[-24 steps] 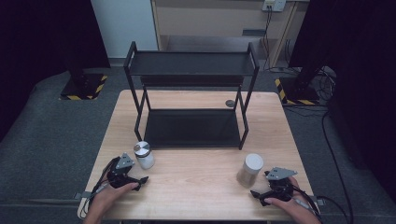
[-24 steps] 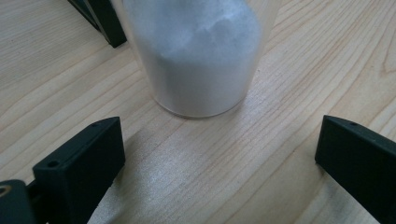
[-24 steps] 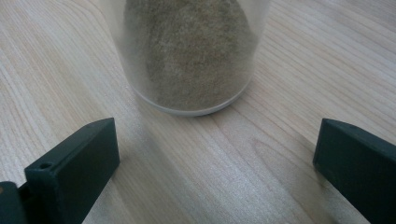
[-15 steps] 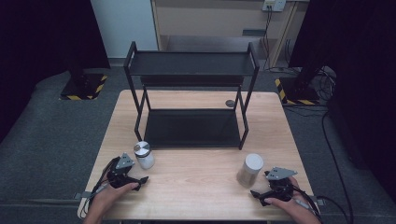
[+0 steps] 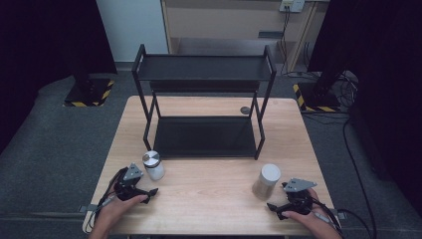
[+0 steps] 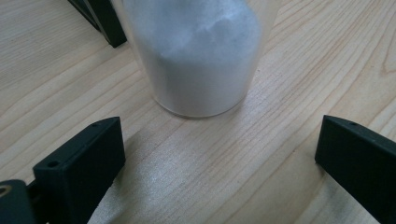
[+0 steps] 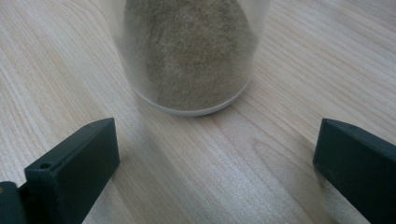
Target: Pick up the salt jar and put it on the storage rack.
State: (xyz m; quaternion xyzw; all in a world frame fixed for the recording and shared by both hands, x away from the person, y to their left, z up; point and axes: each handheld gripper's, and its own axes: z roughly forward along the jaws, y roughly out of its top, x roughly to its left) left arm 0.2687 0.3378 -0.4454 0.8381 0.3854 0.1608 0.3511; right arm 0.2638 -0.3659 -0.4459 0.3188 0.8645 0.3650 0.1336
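A clear jar of white powder with a silver lid (image 5: 153, 166) stands at the table's front left; its base (image 6: 203, 56) fills the top of the left gripper view. My left gripper (image 5: 147, 194) rests on the wood just short of it, jaws wide open and empty. A frosted jar of brown powder with a white lid (image 5: 266, 181) stands at the front right, its lower part (image 7: 189, 56) close ahead in the right gripper view. My right gripper (image 5: 274, 206) lies just behind that jar, open with nothing between its jaws.
A black two-tier metal shelf rack (image 5: 204, 69) stands at the middle and back of the wooden table (image 5: 209, 199). A small dark round disc (image 5: 245, 110) lies by the rack's right rear leg. Cables trail off the front edge.
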